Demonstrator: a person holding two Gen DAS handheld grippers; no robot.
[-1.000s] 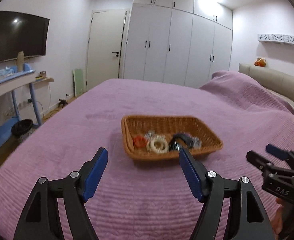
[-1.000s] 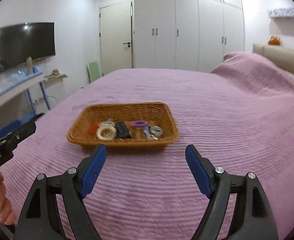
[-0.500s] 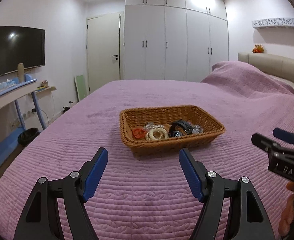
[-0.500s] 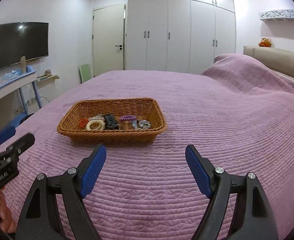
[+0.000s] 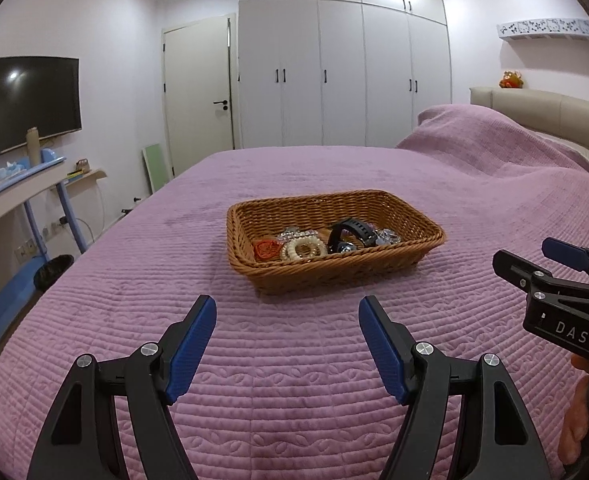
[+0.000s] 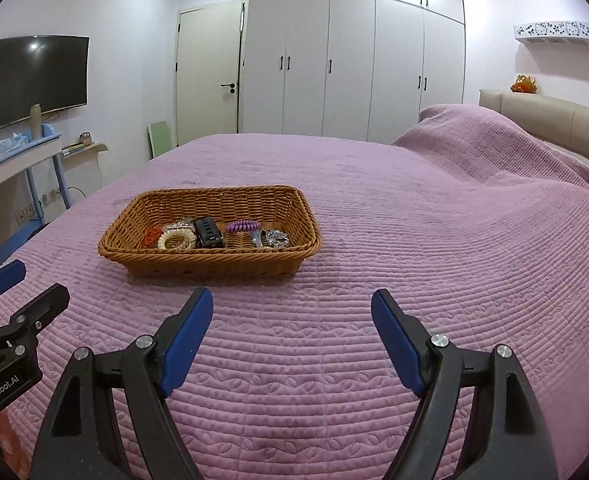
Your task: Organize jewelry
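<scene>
Left gripper rolled level since earlier, both grippers spread empty, basket front wall hiding jewelry, right gripper cut off

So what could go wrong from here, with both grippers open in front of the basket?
1. The pieces lie packed along the near wall of the basket; reaching for the cream coil may snag the watch touching it.
2. The basket sits on a soft bedspread, so a push from the left hand-held gripper or right hand-held gripper could slide or tip it.
</scene>
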